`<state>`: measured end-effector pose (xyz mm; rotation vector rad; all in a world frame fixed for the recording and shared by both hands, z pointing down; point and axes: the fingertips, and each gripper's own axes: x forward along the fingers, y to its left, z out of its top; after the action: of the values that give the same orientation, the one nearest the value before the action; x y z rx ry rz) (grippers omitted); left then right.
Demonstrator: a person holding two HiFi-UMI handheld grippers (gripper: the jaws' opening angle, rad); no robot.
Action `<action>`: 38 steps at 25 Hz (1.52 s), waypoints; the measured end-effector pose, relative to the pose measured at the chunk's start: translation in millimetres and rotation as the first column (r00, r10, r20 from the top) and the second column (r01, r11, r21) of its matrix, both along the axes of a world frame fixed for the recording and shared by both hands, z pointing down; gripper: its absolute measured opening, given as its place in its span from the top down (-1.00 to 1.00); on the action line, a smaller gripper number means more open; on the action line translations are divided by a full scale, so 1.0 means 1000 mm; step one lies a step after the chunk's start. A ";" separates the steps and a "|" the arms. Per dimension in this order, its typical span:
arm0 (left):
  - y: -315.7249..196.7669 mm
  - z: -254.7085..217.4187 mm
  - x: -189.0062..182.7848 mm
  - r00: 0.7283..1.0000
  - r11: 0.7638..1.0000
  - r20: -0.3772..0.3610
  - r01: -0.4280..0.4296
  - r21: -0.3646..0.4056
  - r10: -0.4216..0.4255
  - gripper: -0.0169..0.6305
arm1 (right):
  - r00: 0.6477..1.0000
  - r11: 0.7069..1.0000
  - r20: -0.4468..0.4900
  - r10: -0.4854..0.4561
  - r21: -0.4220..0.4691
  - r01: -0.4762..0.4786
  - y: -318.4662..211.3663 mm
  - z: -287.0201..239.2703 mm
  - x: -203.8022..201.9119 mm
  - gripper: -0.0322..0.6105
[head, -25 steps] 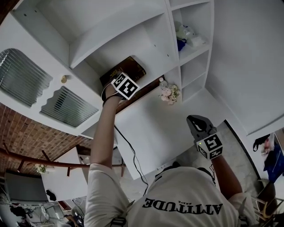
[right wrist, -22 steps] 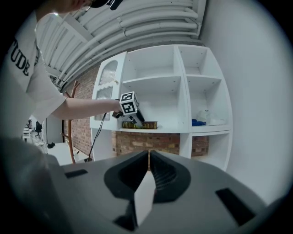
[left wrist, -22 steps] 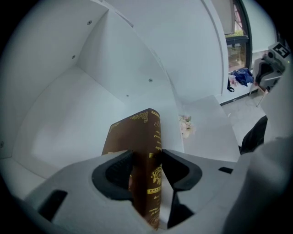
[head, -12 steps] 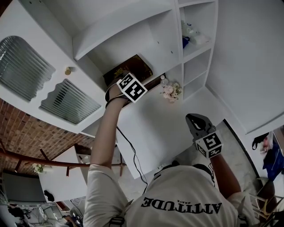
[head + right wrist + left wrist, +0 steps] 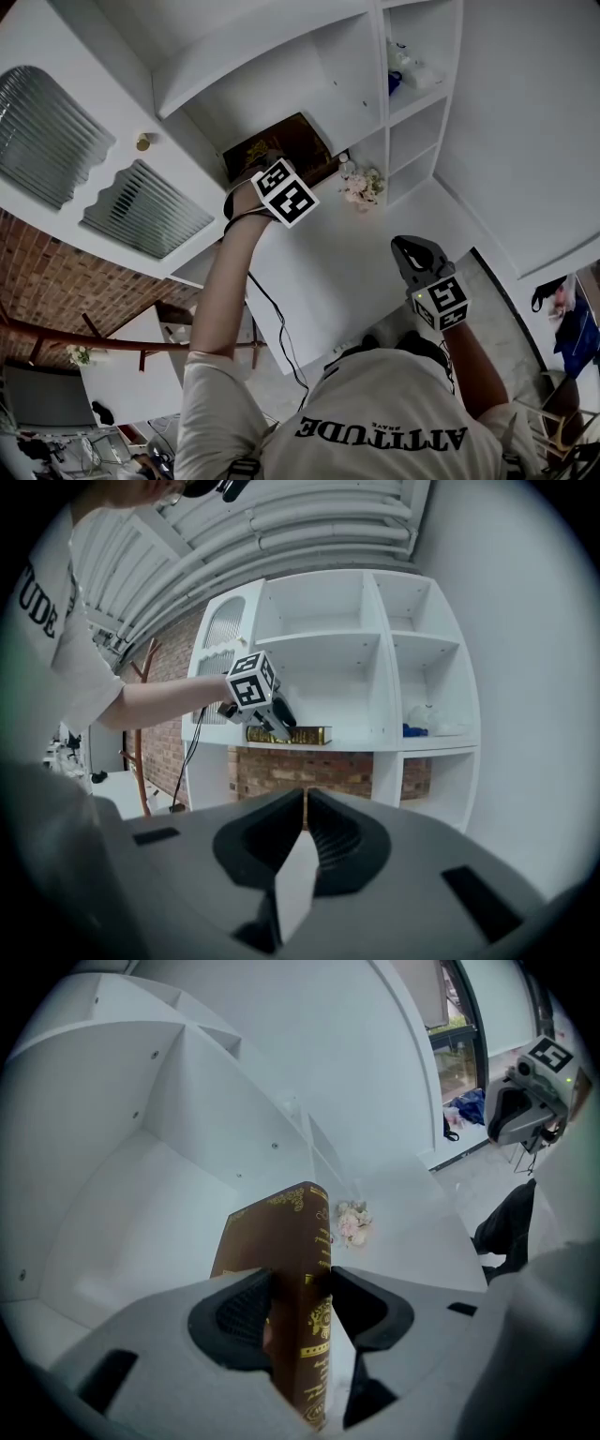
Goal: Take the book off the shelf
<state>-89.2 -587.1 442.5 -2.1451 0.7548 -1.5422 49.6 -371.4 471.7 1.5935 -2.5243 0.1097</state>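
- Head view: a white shelf unit (image 5: 253, 56) fills the upper half of the frame. It has one wide compartment and a narrow column of smaller compartments on its right.
- A cabinet door with two ribbed panels (image 5: 141, 211) stands just to the left of the wide compartment.
- The book (image 5: 291, 141) is brown with gold ornament. It lies flat on the lower board of the wide compartment, at the front edge, with its spine facing outward. In the right gripper view the book (image 5: 300, 735) rests level on that board.
- The left hand-held gripper (image 5: 270, 169) is raised to the shelf on an outstretched arm. In the left gripper view the book (image 5: 295, 1269) stands between the two jaws with its spine towards the camera. Both pads press on its covers, so this hand-held gripper is clenched on the book. The grip sits at the left end of the spine, as the right gripper view shows.
- The right hand-held gripper (image 5: 417, 255) is held low, well apart from the book and the shelf. Its jaws are pressed together with nothing between them.
- A small bunch of pale flowers (image 5: 361, 187) stands near the book, to its right.
- A small round knob (image 5: 142, 142) sits on the cabinet door.
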 end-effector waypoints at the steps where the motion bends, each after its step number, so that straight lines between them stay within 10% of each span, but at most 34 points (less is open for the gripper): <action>1: 0.001 0.000 0.000 1.000 1.000 0.000 0.002 0.001 -0.002 0.29 | 1.000 1.000 0.000 -0.005 0.000 0.005 -0.001 0.000 0.000 0.79; 22: 0.011 0.001 0.009 0.998 0.998 0.036 0.055 -0.003 -0.055 0.29 | 0.989 0.989 0.018 -0.149 0.005 0.149 -0.031 -0.004 0.028 0.80; 31: 0.008 0.010 0.003 0.988 0.979 0.139 0.041 0.200 -0.070 0.15 | 0.983 0.984 0.018 -0.181 0.004 0.181 -0.037 -0.003 0.035 0.79; 38: -0.001 0.008 -0.005 0.959 0.892 0.237 0.031 0.451 -0.153 0.05 | 0.980 0.980 0.020 -0.199 -0.005 0.200 -0.039 0.001 0.037 0.79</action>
<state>-94.4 -587.8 450.0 -1.5538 1.0124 -1.4897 86.2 -410.6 473.1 1.3329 -2.6781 0.1103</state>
